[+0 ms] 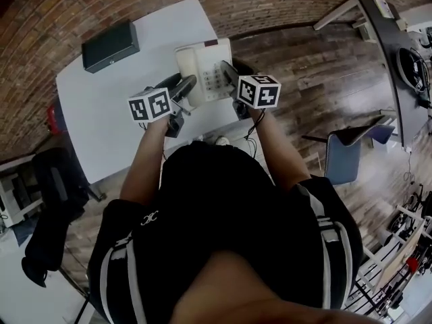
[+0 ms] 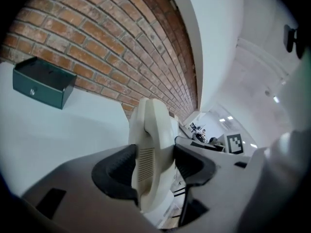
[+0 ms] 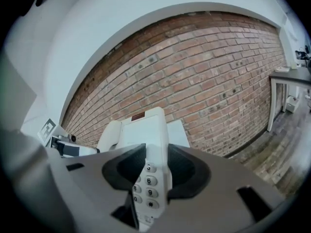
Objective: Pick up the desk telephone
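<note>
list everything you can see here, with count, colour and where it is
desk telephone: one, cream, over the table's right part, clamped on both sides
table: one, white, against the wall
box: one, dark green, on the table's far left
brick wall: one, red-brown, behind the table
wood floor: brown, right of the table
chair: one, blue, on the floor at right
desk: one, dark top, far right
office chair: one, black, at left
left gripper: one, grey, shut on the handset side
right gripper: one, grey, shut on the keypad side
</note>
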A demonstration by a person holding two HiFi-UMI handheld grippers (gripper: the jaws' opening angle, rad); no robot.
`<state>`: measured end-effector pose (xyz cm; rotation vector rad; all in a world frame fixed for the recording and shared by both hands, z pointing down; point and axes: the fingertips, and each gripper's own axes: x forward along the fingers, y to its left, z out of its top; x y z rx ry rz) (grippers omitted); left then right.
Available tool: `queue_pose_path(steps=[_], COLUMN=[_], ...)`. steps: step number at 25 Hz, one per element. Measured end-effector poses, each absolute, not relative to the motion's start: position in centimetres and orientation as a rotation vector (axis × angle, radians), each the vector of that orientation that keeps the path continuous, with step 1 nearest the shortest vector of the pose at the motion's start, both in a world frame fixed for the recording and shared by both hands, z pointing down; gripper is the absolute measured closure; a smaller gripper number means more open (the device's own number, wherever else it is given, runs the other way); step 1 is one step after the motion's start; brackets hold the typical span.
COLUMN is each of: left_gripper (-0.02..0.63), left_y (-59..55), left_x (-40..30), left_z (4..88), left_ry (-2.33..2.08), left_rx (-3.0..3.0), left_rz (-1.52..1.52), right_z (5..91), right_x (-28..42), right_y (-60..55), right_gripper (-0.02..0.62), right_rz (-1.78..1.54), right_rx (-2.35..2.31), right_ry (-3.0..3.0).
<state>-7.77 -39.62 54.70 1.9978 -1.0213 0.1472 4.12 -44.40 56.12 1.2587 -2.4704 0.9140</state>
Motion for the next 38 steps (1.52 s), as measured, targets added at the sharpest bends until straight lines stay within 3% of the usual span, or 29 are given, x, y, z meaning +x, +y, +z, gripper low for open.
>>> queue_pose_path(steps=[19,38], left_gripper=[0.358,0.368], left_y=[-38.5,-38.4], left_x=[-7.0,-6.6], left_z=[37.9,37.6], left_ry=[-1.222,-1.212], left_rx=[2.459,2.483], left_rz=[0.007,0.016], right_z=[37.0,37.1], right_x=[4.9,5.6], right_y=[-43.1,-42.7], right_gripper=[0.471,0.477], right_rz=[0.273,0.318], right_rx=[1.41,1.437], right_ry=[-2.825,-2.833])
